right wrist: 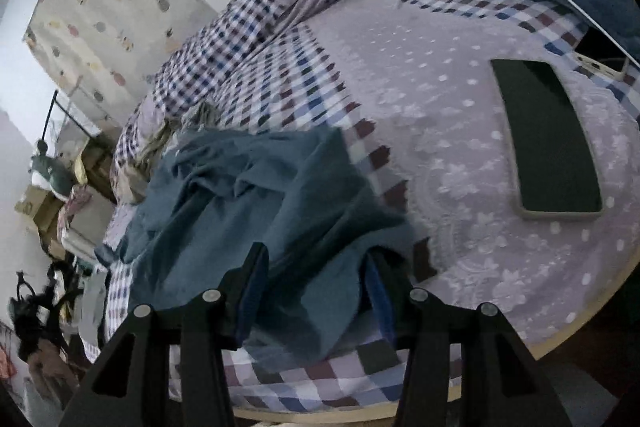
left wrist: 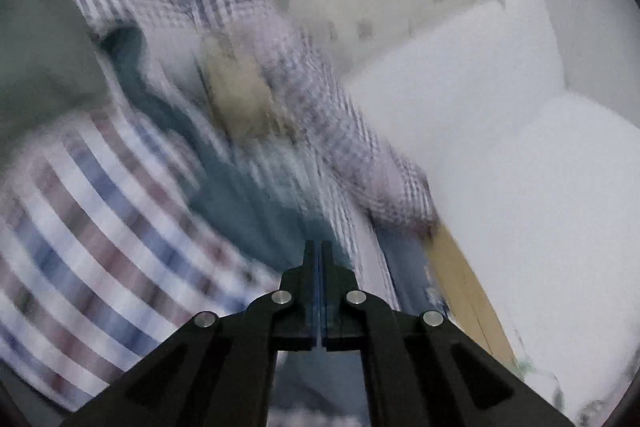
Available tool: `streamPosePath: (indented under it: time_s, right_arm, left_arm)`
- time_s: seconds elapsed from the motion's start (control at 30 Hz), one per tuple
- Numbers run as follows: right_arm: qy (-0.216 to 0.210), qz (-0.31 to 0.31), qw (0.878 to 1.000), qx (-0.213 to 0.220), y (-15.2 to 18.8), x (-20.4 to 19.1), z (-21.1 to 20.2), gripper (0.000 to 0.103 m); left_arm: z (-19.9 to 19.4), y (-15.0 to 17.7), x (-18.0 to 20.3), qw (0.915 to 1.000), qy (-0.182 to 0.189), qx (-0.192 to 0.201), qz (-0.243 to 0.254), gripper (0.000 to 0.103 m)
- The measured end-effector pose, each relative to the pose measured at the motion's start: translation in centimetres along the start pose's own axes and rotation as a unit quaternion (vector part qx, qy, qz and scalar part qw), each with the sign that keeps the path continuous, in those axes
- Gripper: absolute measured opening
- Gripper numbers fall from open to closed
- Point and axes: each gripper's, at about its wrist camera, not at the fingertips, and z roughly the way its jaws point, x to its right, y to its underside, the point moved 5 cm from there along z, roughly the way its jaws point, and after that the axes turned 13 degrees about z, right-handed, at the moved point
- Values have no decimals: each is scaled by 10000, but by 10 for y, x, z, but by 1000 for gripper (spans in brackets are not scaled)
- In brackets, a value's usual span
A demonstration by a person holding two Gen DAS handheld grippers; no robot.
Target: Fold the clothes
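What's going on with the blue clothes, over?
Left gripper shut, view blurred. Right gripper open around crumpled blue garment. Phone lies on bed nearby.

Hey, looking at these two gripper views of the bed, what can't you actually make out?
- Left wrist view: motion blur smears the teal garment; whether the shut left gripper pinches cloth is unclear.
- Right wrist view: the garment drapes over the open right gripper, hiding one fingertip.
- Right wrist view: the phone screen is dark.
- Floor clutter at the left edge is too small and dim.
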Motion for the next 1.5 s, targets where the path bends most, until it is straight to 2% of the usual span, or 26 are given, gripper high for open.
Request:
streamPosePath:
  time_s: [0.17,0.23,0.27,0.3,0.33,0.4,0.47,0.57,0.6,0.7,0.8,0.93,1.03,1.1,1.3,1.37,1.4,1.43,1.47,1.5]
  right_arm:
    - [20,-39,10000,-18,4,-8,5,54]
    - [34,-274,9996,82,7,-19,2,54]
    - [42,-414,9990,138,9,-26,1,54]
    - [49,-554,9983,195,11,-32,0,54]
    - [8,-810,9965,211,17,-43,0,54]
    - [-122,-1432,9894,203,32,-71,1,54]
    - [-339,-2139,9763,37,57,-103,8,54]
    - [-471,-3008,9523,-222,96,-138,24,54]
    - [-483,-3267,9434,-308,109,-146,29,53]
    - [-496,-3959,9156,-507,145,-166,44,53]
    - [-458,-4539,8883,-532,172,-179,54,52]
    - [-310,-5214,8525,-221,197,-192,64,52]
    - [-336,-5638,8252,29,208,-199,67,52]
    - [-288,-5839,8113,98,214,-203,73,52]
    - [-290,-5820,8125,192,211,-212,91,51]
    - [-329,-5894,8069,220,213,-217,95,51]
    - [-278,-5989,7998,291,215,-218,96,50]
    - [-226,-5997,7991,353,213,-219,97,50]
    - [-186,-5954,8022,402,209,-220,98,49]
    - [-221,-5790,8138,441,200,-220,96,49]
  left_arm:
    - [-23,-10,-49,9995,-276,-155,-41,3]
    - [6,16,-44,9949,-467,-860,249,20]
    - [24,28,-38,9888,-540,-1321,443,24]
    - [36,35,-28,9846,-516,-1556,606,34]
    - [48,48,-17,9802,-426,-1762,793,52]
    - [67,75,-1,9723,-160,-2140,929,72]
    - [84,103,12,9629,114,-2531,927,73]
    - [105,135,34,9486,186,-2930,1184,73]
    - [109,140,39,9464,288,-2980,1216,73]
    - [118,144,49,9451,695,-3034,993,73]
    - [125,143,53,9434,1239,-3057,346,73]
    - [133,132,55,9368,1819,-2968,-349,73]
    - [134,124,60,9346,2102,-2808,-598,73]
    - [133,120,61,9339,2224,-2703,-728,73]
    - [136,113,56,9452,2058,-2376,-880,73]
    - [139,113,52,9481,1962,-2310,-960,73]
    - [139,112,50,9500,1912,-2268,-978,73]
    - [139,112,47,9522,1843,-2227,-991,75]
    - [140,111,42,9553,1727,-2188,-987,77]
    - [140,111,38,9581,1610,-2156,-980,79]
